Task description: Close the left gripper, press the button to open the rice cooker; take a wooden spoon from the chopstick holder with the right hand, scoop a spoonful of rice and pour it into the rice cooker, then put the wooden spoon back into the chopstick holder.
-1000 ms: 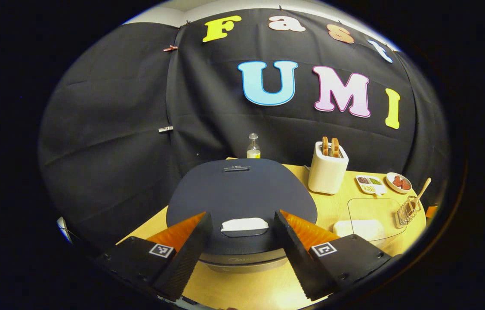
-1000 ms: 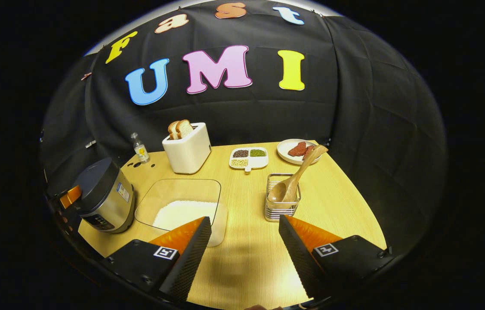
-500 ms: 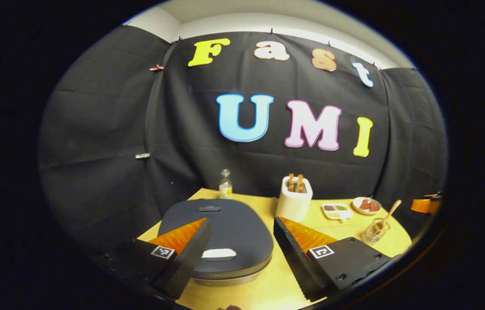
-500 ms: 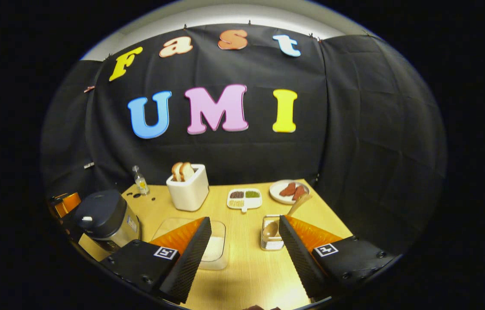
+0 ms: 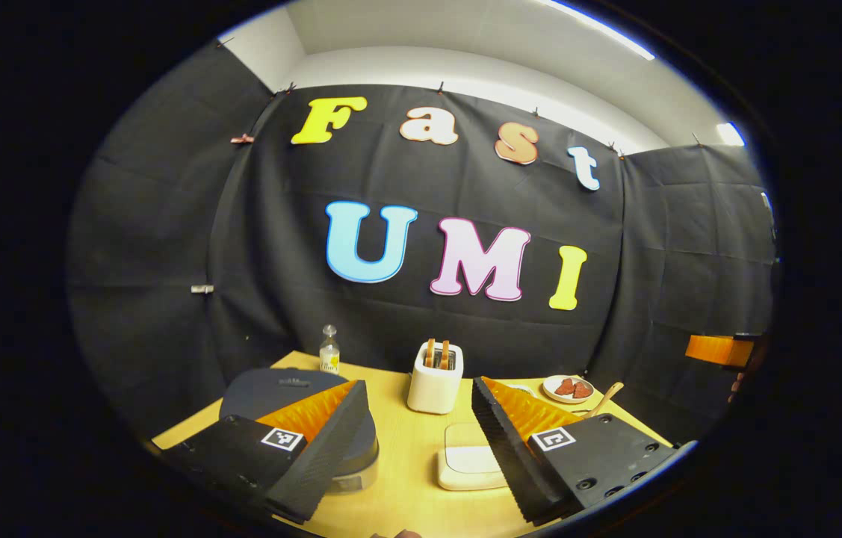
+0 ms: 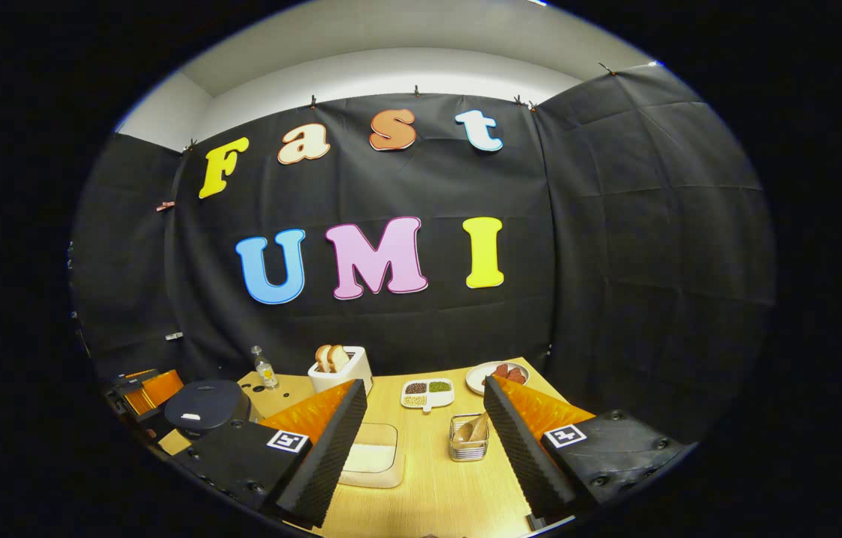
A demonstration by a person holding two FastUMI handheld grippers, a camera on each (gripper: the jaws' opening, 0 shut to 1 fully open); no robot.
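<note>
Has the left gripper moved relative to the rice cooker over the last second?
Yes. The left gripper has pulled up and back: the rice cooker, which spanned the space between its open fingers a second ago, now sits smaller, low and left, partly behind its left finger.

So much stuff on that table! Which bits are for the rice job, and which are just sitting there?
For the job:
dark-lidded rice cooker
wooden spoon
wire chopstick holder
clear tray of white rice

Just lying about:
white toaster with bread
small glass bottle
white divided dish of beans
white plate of red meat
</note>
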